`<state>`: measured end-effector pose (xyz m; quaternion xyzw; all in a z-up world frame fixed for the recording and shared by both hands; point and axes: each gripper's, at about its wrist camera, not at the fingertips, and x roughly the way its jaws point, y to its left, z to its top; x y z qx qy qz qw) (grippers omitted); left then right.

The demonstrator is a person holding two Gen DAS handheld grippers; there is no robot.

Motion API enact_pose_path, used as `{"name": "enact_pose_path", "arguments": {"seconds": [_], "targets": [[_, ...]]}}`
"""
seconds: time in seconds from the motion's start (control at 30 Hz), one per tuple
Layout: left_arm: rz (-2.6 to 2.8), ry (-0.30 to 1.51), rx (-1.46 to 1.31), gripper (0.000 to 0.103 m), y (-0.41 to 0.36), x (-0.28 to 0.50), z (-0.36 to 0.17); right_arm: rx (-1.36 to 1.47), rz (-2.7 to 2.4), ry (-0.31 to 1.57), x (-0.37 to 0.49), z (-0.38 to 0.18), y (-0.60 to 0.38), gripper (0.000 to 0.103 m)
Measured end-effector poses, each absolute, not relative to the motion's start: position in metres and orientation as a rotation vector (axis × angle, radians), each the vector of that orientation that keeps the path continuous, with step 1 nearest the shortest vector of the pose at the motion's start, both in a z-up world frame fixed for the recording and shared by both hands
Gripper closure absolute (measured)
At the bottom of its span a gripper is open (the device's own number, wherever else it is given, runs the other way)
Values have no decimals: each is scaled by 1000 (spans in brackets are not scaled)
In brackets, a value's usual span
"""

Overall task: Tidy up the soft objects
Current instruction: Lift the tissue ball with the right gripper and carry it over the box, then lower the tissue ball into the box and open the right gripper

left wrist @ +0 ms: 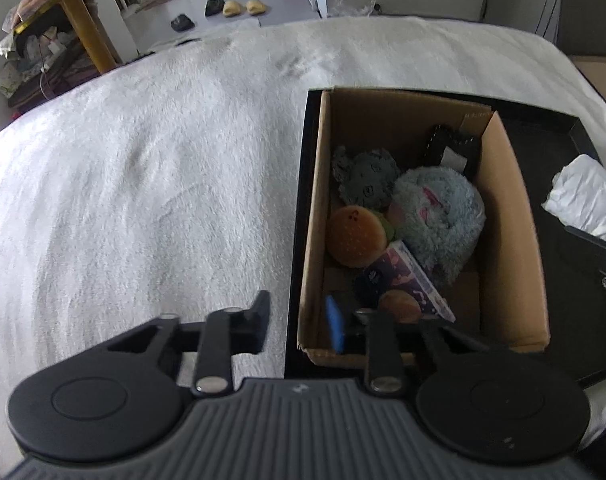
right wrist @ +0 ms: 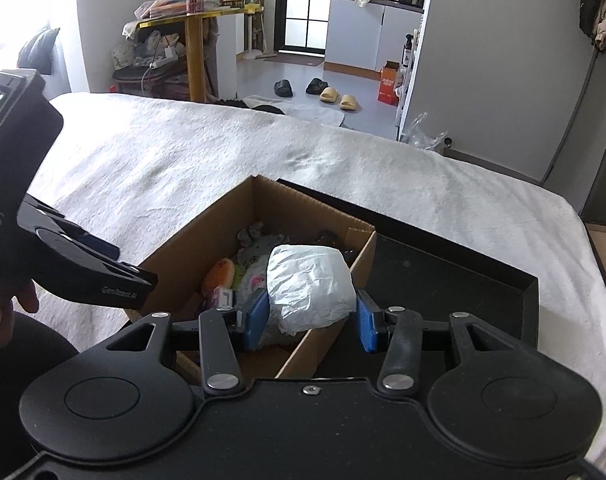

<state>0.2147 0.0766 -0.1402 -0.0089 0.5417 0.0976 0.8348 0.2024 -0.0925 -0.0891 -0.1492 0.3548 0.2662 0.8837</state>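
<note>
So the brown cardboard box (left wrist: 507, 240) sits inside a shallow black tray (right wrist: 463, 264) on a bed covered with a fluffy white blanket (left wrist: 143, 184). The box already has a bunch of soft stuff in it: a fuzzy light-blue round plush (left wrist: 443, 216) with pink bits, a grey knitted-looking plush (left wrist: 363, 178) behind it towards the far end, an orange burger-shaped plush (left wrist: 355, 236) against the left wall, and a purple printed carton (left wrist: 411, 280) leaning across the near part. There's also something black and rectangular (left wrist: 451, 148) propped in the far corner, can't tell what it is.

The right tongs (right wrist: 312, 320) are pinching a crumpled white soft bundle (right wrist: 309, 284), looks like a folded diaper or wadded tissue pack, between the blue pads (right wrist: 257, 318). It's held up over the box's right wall, near the front corner, partly over the box and partly over the tray. In the left wrist view the same bundle shows at the far right edge, over the tray side.

The left tongs (left wrist: 301, 330) are spread wide with nothing between them, straddling the box's near left corner: one finger is outside over the blanket and the blue-padded one is inside the box, just beside the purple carton.

Beyond the bed you can see slippers (right wrist: 337, 98) on the grey floor.
</note>
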Motion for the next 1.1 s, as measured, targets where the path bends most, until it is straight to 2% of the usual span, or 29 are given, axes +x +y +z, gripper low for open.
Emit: {"name": "enact_pose_path", "arguments": {"seconds": [0.1, 0.13, 0.57, 0.67, 0.83, 1.1], "targets": [[191, 1163, -36, 95, 79, 216, -143, -315, 553, 745, 202, -92, -91, 58], [188, 1166, -37, 96, 80, 216, -144, -316, 553, 747, 201, -92, -90, 58], [152, 1140, -40, 97, 80, 214, -143, -339, 575, 773, 198, -99, -77, 57], [152, 1142, -35, 97, 80, 214, -144, -333, 577, 790, 199, -104, -77, 56], [159, 1143, -18, 96, 77, 214, -143, -340, 565, 808, 197, -108, -80, 44], [184, 1128, 15, 96, 70, 210, -136, -302, 537, 789, 193, -97, -102, 44]]}}
